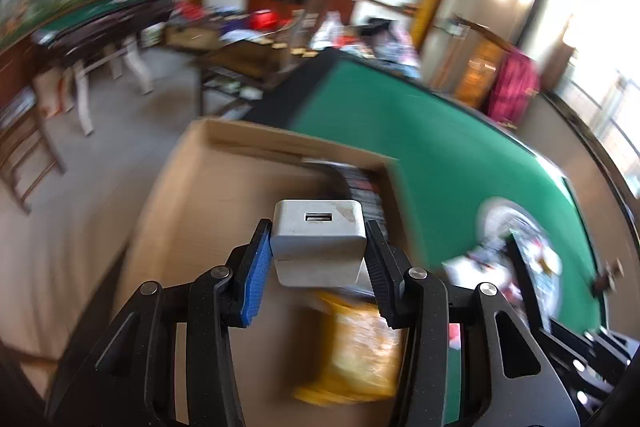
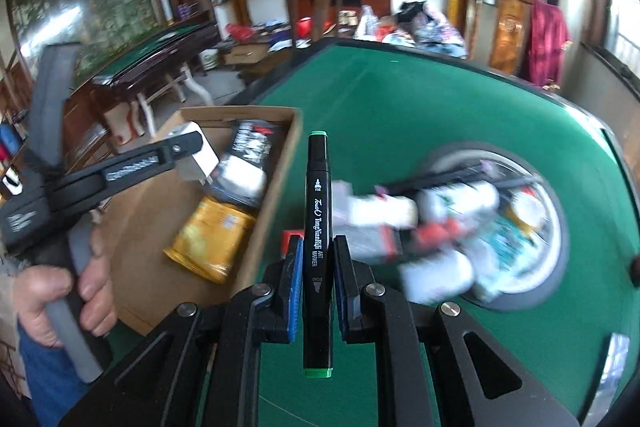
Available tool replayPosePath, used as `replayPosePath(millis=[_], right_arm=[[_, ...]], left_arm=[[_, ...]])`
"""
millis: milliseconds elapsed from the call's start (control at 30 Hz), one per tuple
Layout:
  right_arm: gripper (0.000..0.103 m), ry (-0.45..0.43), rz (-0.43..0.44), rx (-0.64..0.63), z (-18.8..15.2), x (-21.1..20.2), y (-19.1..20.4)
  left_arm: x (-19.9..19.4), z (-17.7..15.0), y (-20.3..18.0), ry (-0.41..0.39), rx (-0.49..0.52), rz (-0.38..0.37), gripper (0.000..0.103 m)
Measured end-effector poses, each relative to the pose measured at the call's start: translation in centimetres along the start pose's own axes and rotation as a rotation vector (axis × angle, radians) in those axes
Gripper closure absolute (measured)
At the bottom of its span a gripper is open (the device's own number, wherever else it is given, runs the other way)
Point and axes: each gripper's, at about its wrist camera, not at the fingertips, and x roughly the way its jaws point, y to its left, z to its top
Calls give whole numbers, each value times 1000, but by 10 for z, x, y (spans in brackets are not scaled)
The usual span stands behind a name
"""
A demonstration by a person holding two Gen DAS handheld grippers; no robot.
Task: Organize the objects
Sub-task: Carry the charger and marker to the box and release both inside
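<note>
Left claw point(image 1: 318, 247): closed on a white charger point(image 1: 318, 241), USB port facing forward, held above the open box point(image 1: 192, 195). Right claw point(image 2: 316, 267): clamped narrow on a black marker point(image 2: 318, 227), green-capped, upright between the pads, above the green surface point(image 2: 420, 99) just beside the box. Pouch point(image 2: 208, 237) lies in the box.

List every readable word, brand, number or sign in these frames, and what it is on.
"Touch TongNianRUI ART MARKER", plus small "FINE" and "BROAD": black marker clamped in the right gripper.
White USB charger in the left gripper: no text visible.
Yellow packet and black packet in the cardboard box: print too blurred.
</note>
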Motion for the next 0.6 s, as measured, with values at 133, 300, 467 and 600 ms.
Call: replayPosePath(millis=[133,300,467,600], right_arm=[[90,32,36,-19,23,26,32],[90,67,91,-2,48,59,57],[90,100,114,29,68,94,68],[90,139,180,67,82,120,64]], left_arm=[[11,1,28,45,-73,7,58],[7,-6,31,27,-80,22,58],[5,-6,40,9,-114,14,58],[6,3,51,5,-167,16,58]])
